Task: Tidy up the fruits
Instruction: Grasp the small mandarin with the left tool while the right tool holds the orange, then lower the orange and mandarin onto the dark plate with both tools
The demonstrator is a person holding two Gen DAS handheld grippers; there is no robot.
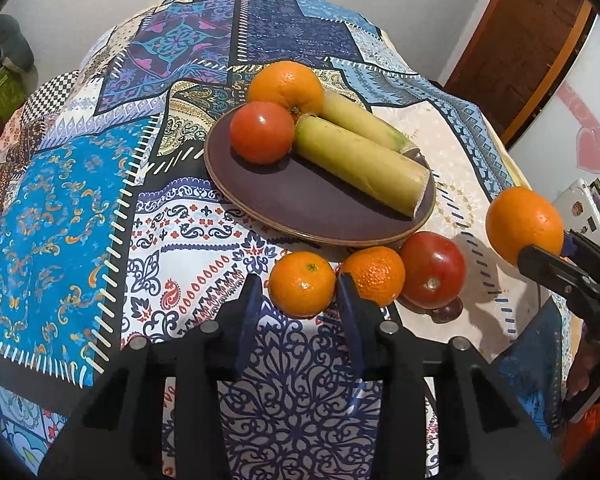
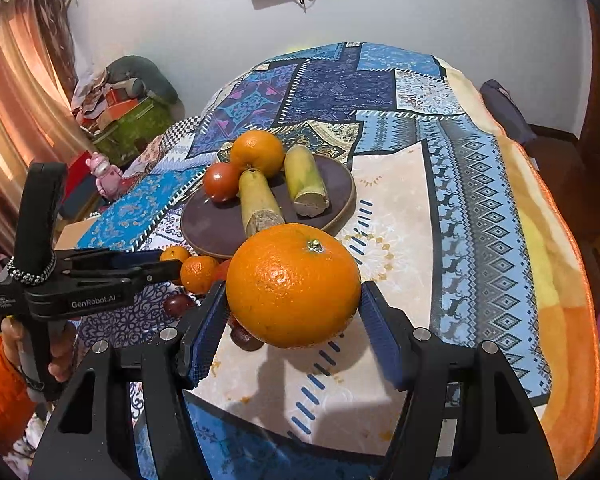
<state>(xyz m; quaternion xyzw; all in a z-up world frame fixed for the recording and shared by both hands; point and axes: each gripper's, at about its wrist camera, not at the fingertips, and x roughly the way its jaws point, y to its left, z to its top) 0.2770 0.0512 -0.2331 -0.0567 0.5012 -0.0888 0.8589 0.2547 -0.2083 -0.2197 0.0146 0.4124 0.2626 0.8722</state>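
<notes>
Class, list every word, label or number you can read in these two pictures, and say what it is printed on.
"GenRobot.AI": on the side of the left gripper, seen from the right wrist.
Small white label at the rear of that gripper: too small to read.
Stickers on the white case: too blurred to read.

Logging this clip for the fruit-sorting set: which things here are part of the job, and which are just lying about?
Job:
- large orange, in right gripper
- plate with orange, tomato, two cane pieces
- two mandarins, tomato beside plate
- left gripper, open

Lying about:
- pink toy
- green box
</notes>
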